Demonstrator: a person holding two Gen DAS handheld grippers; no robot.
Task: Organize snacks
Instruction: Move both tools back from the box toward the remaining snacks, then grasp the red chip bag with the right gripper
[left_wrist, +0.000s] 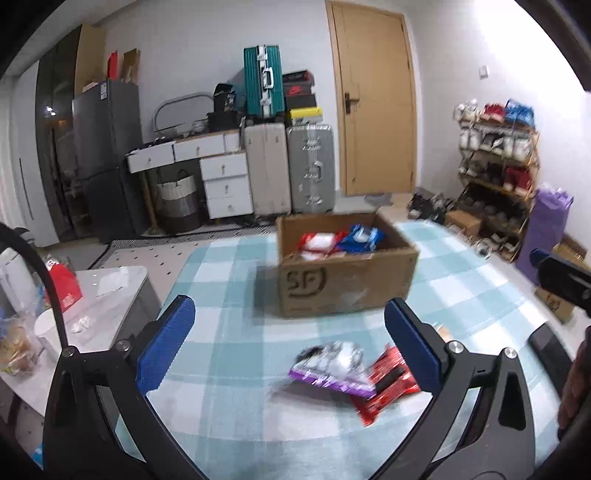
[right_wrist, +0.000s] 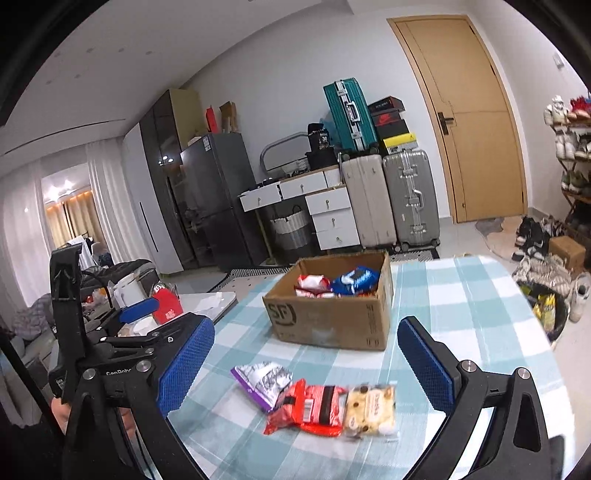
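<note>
Three snack packets lie on the checked tablecloth (right_wrist: 461, 295): a purple-and-white one (right_wrist: 264, 382), a red one (right_wrist: 310, 406) and a cream cookie pack (right_wrist: 371, 410). My right gripper (right_wrist: 306, 365) hangs open just above and before them, touching none. In the left wrist view my left gripper (left_wrist: 291, 347) is also open and empty, with the blurred purple packet (left_wrist: 332, 365) and red packet (left_wrist: 388, 384) low between its pads. Behind them stands an open cardboard box (right_wrist: 332, 325), also (left_wrist: 347, 288), holding a blue packet (right_wrist: 354, 280) and red-and-white packets (right_wrist: 312, 284).
A grey side table (left_wrist: 122, 291) at the left carries a red carton (left_wrist: 64, 286), a cup and a kettle. Suitcases (left_wrist: 291, 166), white drawers and a wooden door (left_wrist: 376, 110) line the far wall. A shoe rack (left_wrist: 495, 166) stands at the right, and a dark basket (right_wrist: 550, 314) sits on the floor.
</note>
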